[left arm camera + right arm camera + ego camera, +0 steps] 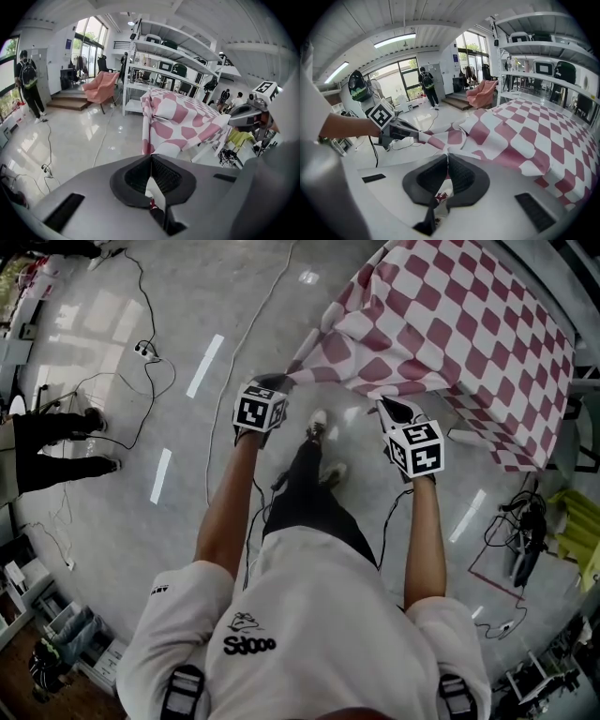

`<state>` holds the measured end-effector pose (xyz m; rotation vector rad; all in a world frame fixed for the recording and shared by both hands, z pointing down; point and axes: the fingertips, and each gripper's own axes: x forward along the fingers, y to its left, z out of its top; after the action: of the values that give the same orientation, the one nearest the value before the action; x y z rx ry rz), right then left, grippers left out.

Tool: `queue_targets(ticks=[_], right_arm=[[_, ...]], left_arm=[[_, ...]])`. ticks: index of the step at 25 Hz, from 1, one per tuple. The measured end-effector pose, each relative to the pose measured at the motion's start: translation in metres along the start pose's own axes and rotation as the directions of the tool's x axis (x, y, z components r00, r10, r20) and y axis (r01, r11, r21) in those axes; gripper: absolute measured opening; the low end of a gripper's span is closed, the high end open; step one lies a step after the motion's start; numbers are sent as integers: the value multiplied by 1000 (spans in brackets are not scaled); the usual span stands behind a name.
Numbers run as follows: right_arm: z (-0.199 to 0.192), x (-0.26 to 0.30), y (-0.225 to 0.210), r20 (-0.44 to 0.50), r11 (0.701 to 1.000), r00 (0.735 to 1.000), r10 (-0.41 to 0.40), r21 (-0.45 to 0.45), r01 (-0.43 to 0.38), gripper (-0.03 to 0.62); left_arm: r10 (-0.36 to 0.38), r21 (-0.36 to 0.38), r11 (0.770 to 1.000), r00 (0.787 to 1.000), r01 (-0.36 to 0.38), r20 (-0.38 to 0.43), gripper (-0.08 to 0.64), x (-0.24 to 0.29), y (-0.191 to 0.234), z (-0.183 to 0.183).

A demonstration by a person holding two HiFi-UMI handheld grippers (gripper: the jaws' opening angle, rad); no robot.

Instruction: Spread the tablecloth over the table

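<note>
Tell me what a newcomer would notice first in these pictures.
The red-and-white checked tablecloth dominates the upper right of the head view, its near edge held out above the glossy floor. The left gripper and right gripper each pinch that edge, jaws shut on the cloth. Cables trail across the floor at left.

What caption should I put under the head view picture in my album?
Left gripper and right gripper each pinch the edge of the checked tablecloth.

Bare floor [234, 306] beside draped tablecloth [450, 324], cables [143, 350] strewn, shelving [161, 47] beyond.
</note>
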<state>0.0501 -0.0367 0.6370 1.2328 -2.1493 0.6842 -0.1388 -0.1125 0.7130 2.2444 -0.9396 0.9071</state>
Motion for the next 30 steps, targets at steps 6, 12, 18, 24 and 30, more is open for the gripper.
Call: queue_targets(ticks=[6, 12, 18, 24, 30], right_arm=[[-15, -5, 10, 1, 999, 1000, -21, -25, 21, 29], [-16, -10, 19, 10, 1000, 1000, -3, -18, 3, 127], [-15, -17, 7, 20, 999, 999, -34, -5, 34, 135], [0, -34, -20, 61, 992, 990, -127, 30, 125, 114], [36, -68, -62, 155, 964, 954, -256, 113, 240, 73]], left_arm=[[52, 12, 999, 999, -52, 17, 31, 0, 16, -9], [64, 32, 998, 998, -63, -21, 156, 6, 20, -16], [23, 49, 999, 1000, -22, -20, 144, 11, -1, -12], [-16, 92, 996, 999, 13, 31, 94, 13, -18, 23], [-83, 161, 985, 991, 66, 104, 54, 7, -46, 90]])
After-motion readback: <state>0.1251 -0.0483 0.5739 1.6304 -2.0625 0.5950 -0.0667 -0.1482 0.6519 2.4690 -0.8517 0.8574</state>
